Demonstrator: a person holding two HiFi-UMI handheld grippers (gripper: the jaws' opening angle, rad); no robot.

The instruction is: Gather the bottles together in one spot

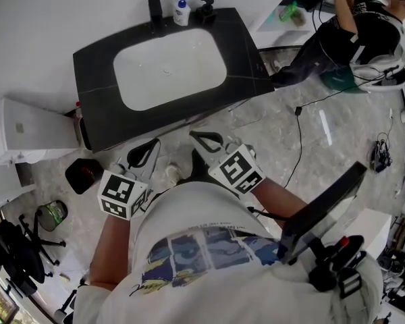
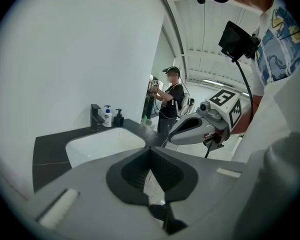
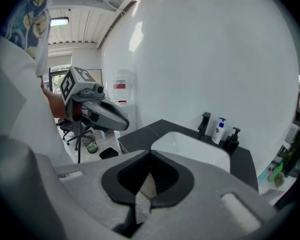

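Hovering closed and empty below the tabletop (image 1: 94,79), left hand-held gripper (image 1: 146,155) and right hand-held gripper (image 1: 206,142) seem poised for the upper-frame bottles (image 1: 181,10).

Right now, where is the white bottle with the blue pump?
In the head view, the white bottle stands on the black counter behind the basin, between the faucet at left and a black pump bottle.
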